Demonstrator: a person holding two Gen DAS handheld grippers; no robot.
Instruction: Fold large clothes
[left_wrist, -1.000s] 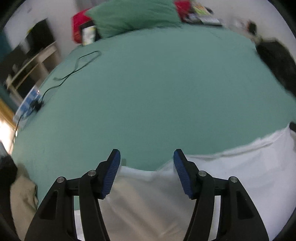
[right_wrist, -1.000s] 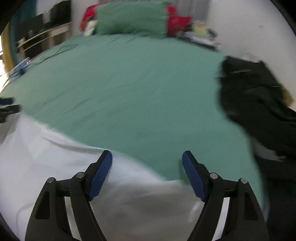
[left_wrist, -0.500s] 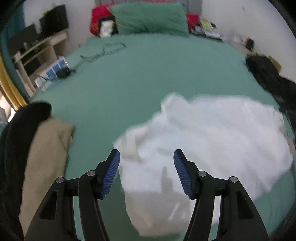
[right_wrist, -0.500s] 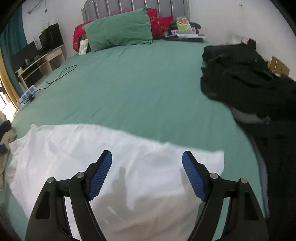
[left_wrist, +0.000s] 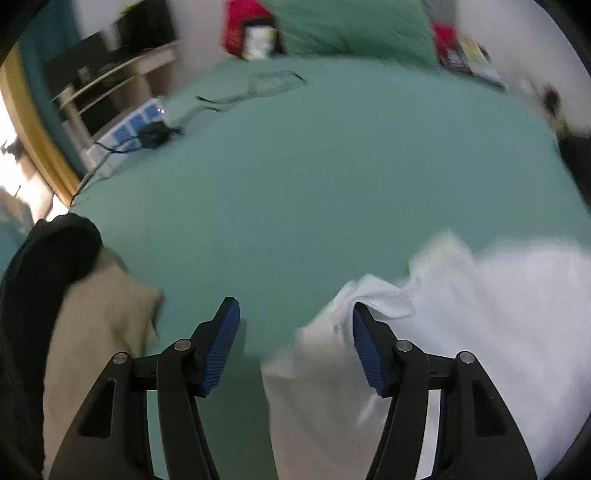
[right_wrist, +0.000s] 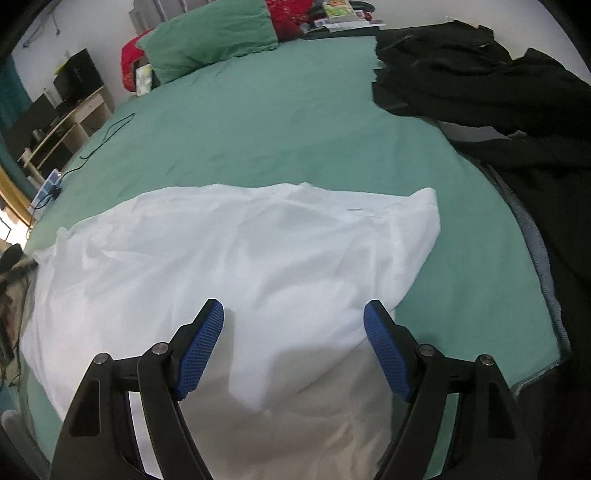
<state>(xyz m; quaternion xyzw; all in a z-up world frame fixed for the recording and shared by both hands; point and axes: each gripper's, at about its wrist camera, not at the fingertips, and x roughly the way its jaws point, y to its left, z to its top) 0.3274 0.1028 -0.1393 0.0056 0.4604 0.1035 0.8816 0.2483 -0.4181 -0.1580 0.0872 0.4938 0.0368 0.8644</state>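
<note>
Looking through the left wrist view first, then the right.

Left view, left tongs (left_wrist: 295, 328): released, blue pads standing well apart, nothing pinched between them; bare green sheet shows in most of the gap.
Left view, white garment (left_wrist: 480, 314): lies on the bed from about 3 to 5 o'clock, blurred; its crumpled near corner reaches just behind the right-hand pad, and whether cloth and pad touch cannot be told.
Left view, bed (left_wrist: 314, 177): green sheet fills the middle of the picture.
Left view, beige cloth (left_wrist: 99, 325): at 8 o'clock, at the bed's edge, with a black cloth (left_wrist: 48, 266) lying over its far left side.
Left view, power strip (left_wrist: 136, 123): at 10 o'clock on the bed's edge, a black cable (left_wrist: 258, 86) looping away from it toward 12.
Left view, green pillow (left_wrist: 354, 29): at 12 o'clock at the head of the bed.

Right view, right tongs (right_wrist: 293, 332): released, pads spread wide above the white garment (right_wrist: 240, 251), gripping nothing.
Right view, garment's place: spread across the bed's near half from 9 o'clock to about 2, wrinkled, with a folded corner at 2 o'clock; its near part runs under the tongs in shadow.
Right view, black clothes (right_wrist: 498, 96): heaped from 1 to 4 o'clock along the bed's right side, apart from the white garment.
Right view, pillow: green, at 11 o'clock, with a red cushion (right_wrist: 291, 14) beside it at 12.
Right view, shelf unit (right_wrist: 62, 129): at 10 o'clock beside the bed.
</note>
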